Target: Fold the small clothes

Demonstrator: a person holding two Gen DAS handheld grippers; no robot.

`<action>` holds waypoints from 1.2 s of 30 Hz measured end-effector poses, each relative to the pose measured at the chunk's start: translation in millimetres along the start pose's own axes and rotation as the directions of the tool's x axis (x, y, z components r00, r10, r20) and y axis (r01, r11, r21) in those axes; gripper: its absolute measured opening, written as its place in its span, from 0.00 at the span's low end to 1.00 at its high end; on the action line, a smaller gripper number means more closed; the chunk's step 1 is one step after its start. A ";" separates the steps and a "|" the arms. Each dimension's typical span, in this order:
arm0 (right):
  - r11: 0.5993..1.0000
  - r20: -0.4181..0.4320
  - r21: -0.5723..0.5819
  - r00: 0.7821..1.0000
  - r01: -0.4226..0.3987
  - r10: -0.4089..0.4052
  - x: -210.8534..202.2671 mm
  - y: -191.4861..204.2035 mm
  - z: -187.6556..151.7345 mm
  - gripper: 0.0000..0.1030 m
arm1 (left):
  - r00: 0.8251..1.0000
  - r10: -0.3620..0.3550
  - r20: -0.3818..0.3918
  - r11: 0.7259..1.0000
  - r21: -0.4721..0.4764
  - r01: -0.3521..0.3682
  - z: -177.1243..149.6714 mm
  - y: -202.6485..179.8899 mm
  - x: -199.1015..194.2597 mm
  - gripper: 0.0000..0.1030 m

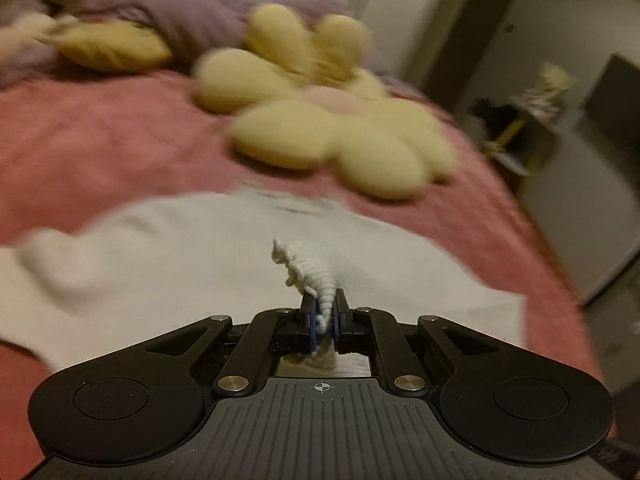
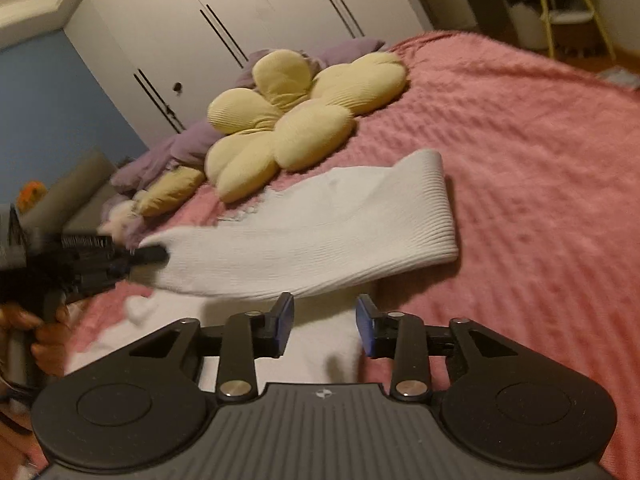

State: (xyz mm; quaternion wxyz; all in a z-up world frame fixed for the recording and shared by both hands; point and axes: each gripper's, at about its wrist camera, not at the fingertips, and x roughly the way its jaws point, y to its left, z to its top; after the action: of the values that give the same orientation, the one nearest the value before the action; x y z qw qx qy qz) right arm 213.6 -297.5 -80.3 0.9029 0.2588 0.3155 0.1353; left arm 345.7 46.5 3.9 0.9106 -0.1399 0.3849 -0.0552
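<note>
A small white ribbed garment [image 2: 320,236] lies partly folded on the pink bedspread [image 2: 520,160]. In the left wrist view my left gripper [image 1: 325,320] is shut on a bunched, lace-trimmed edge of the white garment [image 1: 240,260], which spreads out ahead. The left gripper also shows in the right wrist view [image 2: 152,256], holding one end of the garment lifted off the bed. My right gripper [image 2: 325,320] is open and empty, its blue pads just over the near part of the white cloth.
A yellow flower-shaped cushion [image 2: 288,120] lies just beyond the garment, with purple bedding [image 2: 180,148] and another yellow pillow [image 2: 172,192] behind. White wardrobe doors [image 2: 240,20] stand at the back. The bed edge drops off on the right in the left wrist view [image 1: 560,280].
</note>
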 end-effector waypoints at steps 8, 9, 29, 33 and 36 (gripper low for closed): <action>0.979 -0.031 0.203 0.999 -0.014 0.021 50.7 -11.3 9.0 0.33 | 0.999 0.047 -0.009 0.996 -0.074 -0.047 -6.8 47.0 8.0 0.09; 0.973 -0.029 0.232 0.999 -0.014 0.021 55.1 -13.1 10.6 0.33 | 0.999 0.046 -0.007 0.996 -0.073 -0.046 -6.7 49.2 8.1 0.09; 0.967 0.056 0.113 0.970 0.229 -0.236 95.1 5.9 24.7 0.07 | 0.995 0.103 0.009 0.991 -0.084 -0.102 -2.4 93.8 23.4 0.09; 0.951 0.128 -0.047 0.946 0.305 -0.297 92.5 22.2 25.7 0.07 | 0.991 0.133 -0.017 0.990 -0.050 -0.134 -16.0 94.2 34.0 0.10; 0.937 0.079 -0.073 0.938 0.342 -0.336 104.5 17.0 21.8 0.06 | 0.989 0.144 -0.032 0.989 -0.040 -0.145 -22.5 96.7 39.8 0.10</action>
State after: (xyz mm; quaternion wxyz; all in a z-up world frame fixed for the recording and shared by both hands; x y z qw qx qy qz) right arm 306.1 -249.1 -108.5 0.9328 0.1659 0.3195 -0.0174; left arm 356.7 125.7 -67.1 0.9035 -0.1300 0.4081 0.0171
